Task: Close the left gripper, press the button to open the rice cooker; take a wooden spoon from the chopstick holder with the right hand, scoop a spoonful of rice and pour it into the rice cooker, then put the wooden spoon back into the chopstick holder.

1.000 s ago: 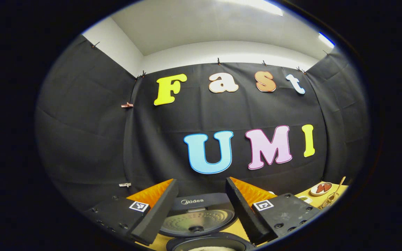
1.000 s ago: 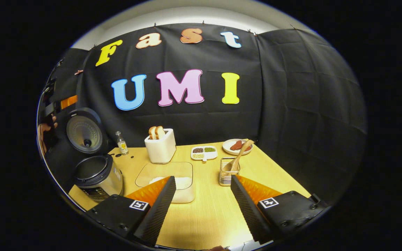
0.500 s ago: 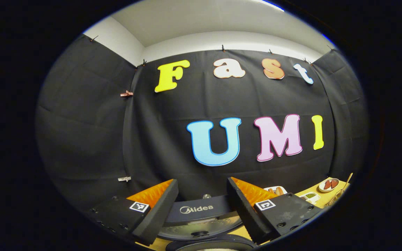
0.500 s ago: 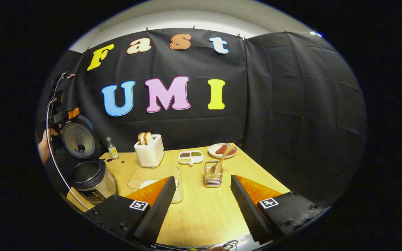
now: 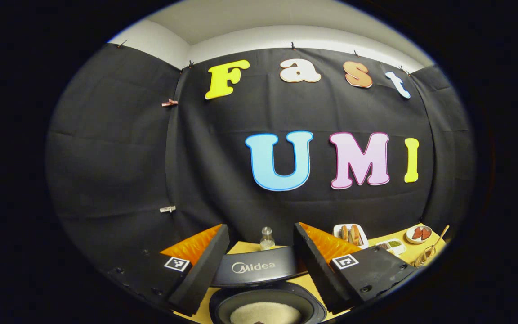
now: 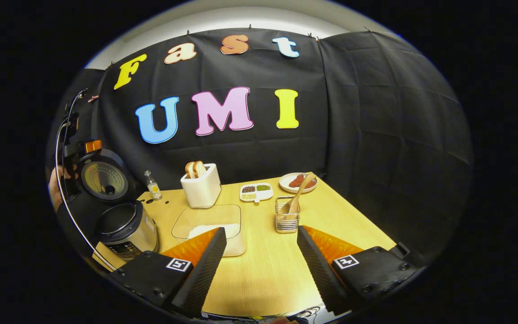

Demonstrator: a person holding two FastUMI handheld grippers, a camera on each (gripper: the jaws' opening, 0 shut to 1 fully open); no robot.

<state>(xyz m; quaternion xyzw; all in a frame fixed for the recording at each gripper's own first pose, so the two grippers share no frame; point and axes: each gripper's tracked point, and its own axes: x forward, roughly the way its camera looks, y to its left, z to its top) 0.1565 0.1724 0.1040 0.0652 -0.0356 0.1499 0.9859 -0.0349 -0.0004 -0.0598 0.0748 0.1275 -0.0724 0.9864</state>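
Note:
The rice cooker (image 6: 126, 229) stands open at the table's left, its lid (image 6: 104, 180) raised. In the left gripper view its pot (image 5: 265, 310) lies just below me with white rice inside, and the lid's edge (image 5: 254, 267) spans the gap of my open left gripper (image 5: 260, 228). That gripper (image 6: 83, 148) shows above the lid, held by a hand (image 6: 54, 184). The wooden spoon (image 6: 298, 195) leans in the wire chopstick holder (image 6: 287, 220). My right gripper (image 6: 261, 230) hangs open over the near table, nothing between its fingers. A clear rice container (image 6: 209, 225) sits behind its left finger.
A white toaster (image 6: 201, 186) with toast, a small bottle (image 6: 152, 184), a divided seasoning dish (image 6: 256, 192) and a plate (image 6: 298, 181) of red pieces line the back of the wooden table (image 6: 263, 270). A cable (image 6: 68, 211) hangs beside the cooker.
The left gripper's view has tipped downward above the cooker: the lid's inner face gave way to its edge, and the pot's rice came into sight. The right gripper shifted only slightly.

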